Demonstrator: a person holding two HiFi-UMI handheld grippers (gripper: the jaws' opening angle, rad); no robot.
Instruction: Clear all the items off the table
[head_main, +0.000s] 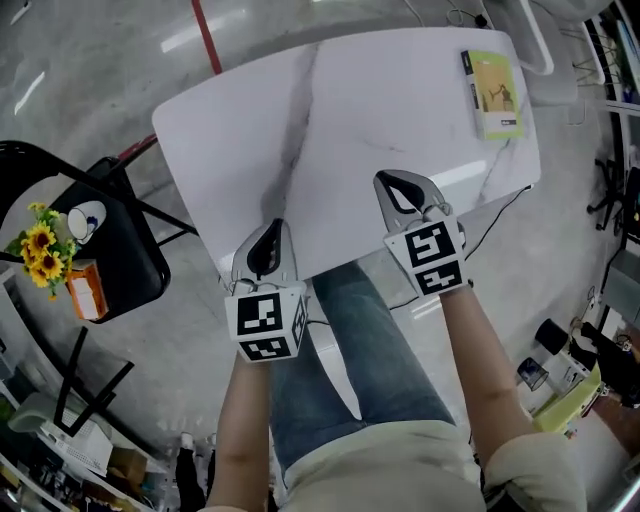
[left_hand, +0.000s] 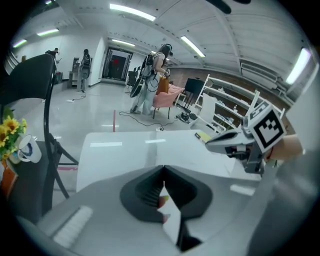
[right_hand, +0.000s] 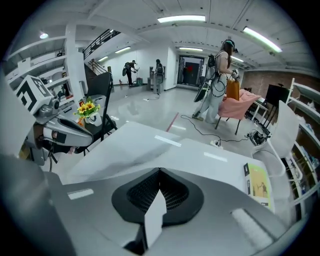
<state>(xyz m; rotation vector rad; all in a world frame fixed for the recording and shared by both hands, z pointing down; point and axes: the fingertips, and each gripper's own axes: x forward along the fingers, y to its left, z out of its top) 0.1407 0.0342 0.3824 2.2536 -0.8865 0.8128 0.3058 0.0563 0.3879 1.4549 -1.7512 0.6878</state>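
Observation:
A green and yellow book (head_main: 493, 93) lies flat at the far right corner of the white marble table (head_main: 380, 110); nothing else sits on the tabletop. My left gripper (head_main: 268, 238) hangs over the near edge of the table, jaws shut and empty. My right gripper (head_main: 397, 186) hovers over the near right part, also shut with nothing in it, well short of the book. In the right gripper view the book (right_hand: 259, 186) lies ahead to the right of the closed jaws (right_hand: 160, 172). The left gripper view shows its closed jaws (left_hand: 162, 170) and the book (left_hand: 202, 136) far off.
A black folding chair (head_main: 120, 250) stands left of the table, carrying sunflowers (head_main: 40, 250), a white mug (head_main: 85, 220) and an orange box (head_main: 85, 290). Cables run on the floor on the right. A person with a backpack (right_hand: 220, 80) stands far behind by a pink chair.

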